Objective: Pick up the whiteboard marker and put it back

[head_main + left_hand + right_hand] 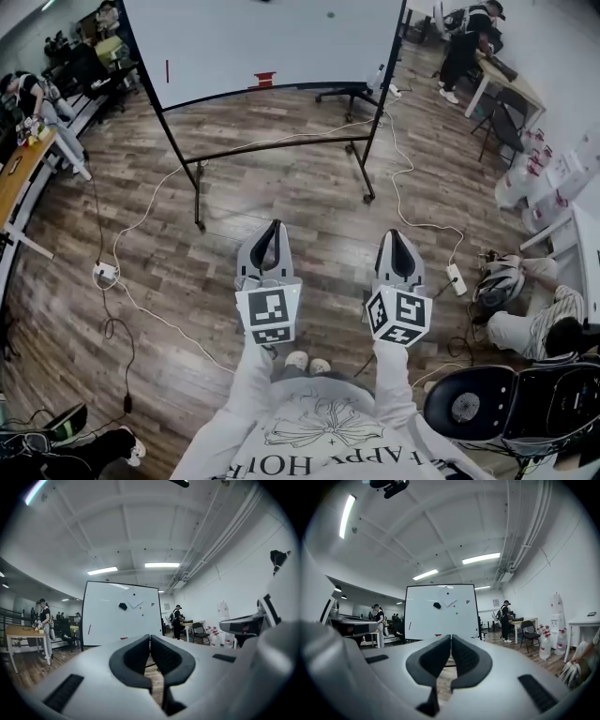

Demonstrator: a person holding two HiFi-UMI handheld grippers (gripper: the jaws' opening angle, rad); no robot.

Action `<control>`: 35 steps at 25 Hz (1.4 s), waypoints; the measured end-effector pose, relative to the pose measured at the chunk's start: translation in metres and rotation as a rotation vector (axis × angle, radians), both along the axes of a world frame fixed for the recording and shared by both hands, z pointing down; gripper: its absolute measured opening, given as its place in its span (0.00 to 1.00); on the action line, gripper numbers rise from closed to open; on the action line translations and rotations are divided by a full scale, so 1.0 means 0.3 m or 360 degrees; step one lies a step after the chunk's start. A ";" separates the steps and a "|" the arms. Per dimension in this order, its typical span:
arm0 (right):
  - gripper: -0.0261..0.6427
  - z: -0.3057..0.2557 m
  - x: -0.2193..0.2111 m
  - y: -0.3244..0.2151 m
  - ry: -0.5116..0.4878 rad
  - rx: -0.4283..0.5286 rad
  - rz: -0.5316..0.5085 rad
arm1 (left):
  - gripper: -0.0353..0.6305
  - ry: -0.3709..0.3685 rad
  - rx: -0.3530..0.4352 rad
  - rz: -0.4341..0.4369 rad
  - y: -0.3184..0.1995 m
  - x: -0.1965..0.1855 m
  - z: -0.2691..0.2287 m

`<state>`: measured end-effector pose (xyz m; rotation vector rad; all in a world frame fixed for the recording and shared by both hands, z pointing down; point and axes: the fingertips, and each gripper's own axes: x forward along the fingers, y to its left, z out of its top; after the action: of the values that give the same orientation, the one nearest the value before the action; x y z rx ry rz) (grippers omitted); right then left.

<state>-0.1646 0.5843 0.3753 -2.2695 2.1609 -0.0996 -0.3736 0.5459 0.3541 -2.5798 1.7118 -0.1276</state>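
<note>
A white whiteboard (272,37) on a black wheeled stand is across the wooden floor ahead of me. A thin red marker (167,70) hangs upright on its left part, also seen as the marker (89,629) and the marker (410,625). A small red object (265,80) rests at the board's lower edge. A black eraser (437,605) sits high on the board. My left gripper (274,225) and right gripper (401,234) are held level side by side, far short of the board. Both are shut with nothing between the jaws.
White cables and a power strip (103,274) lie on the floor between me and the stand's legs (199,223). A person (539,323) sits at the right by a black chair (466,404). Desks with people line the left; a folding chair (504,122) stands far right.
</note>
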 end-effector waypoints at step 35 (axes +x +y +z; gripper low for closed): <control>0.05 0.062 0.301 -0.621 -0.0022 -0.0017 0.0005 | 0.06 -0.0049 -0.0058 0.0017 -0.629 0.303 0.090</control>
<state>-0.0745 0.3980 0.3937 -2.2713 2.1553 -0.1267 -0.2826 0.3571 0.3812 -2.5977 1.7007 -0.1989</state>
